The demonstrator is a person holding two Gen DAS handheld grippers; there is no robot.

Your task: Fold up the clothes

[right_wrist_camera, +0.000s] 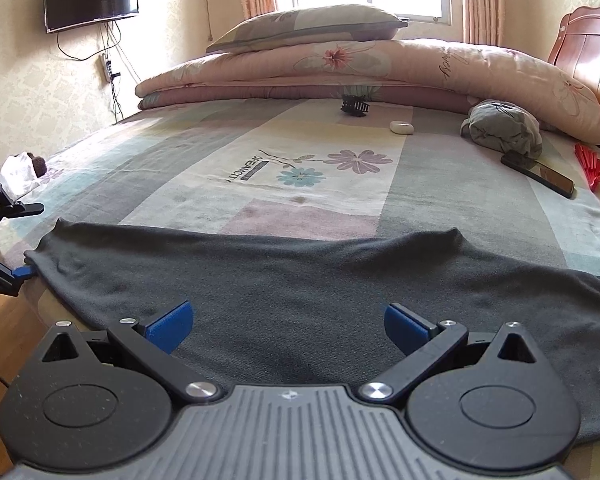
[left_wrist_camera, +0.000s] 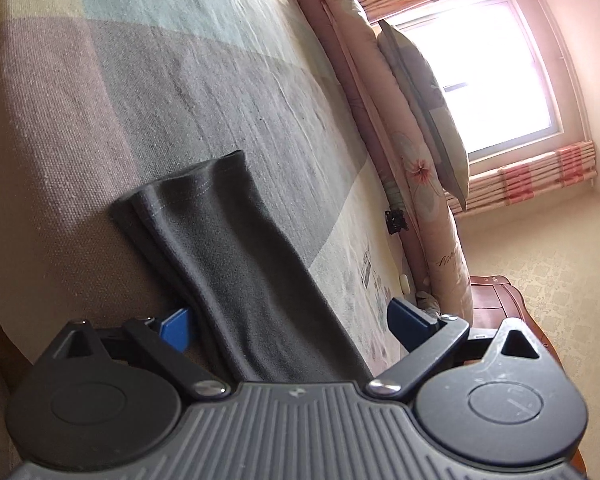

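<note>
Bedsheet (right_wrist_camera: 320, 152) carries my dark grey garment (right_wrist_camera: 300, 280), already folded into a long strip; cross-folds remain, left tongs (left_wrist_camera: 288, 332) and right tongs (right_wrist_camera: 288, 326) both spread

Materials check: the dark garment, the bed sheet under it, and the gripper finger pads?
Dark garment: looks like matte charcoal knit, probably cotton jersey; soft drape, stitched hem. Bed sheet: woven printed fabric, likely cotton; visible coarse weave, flower print. Finger pads: blue, matte, seemingly hard plastic, possibly 3D-printed; cannot confirm.
</note>
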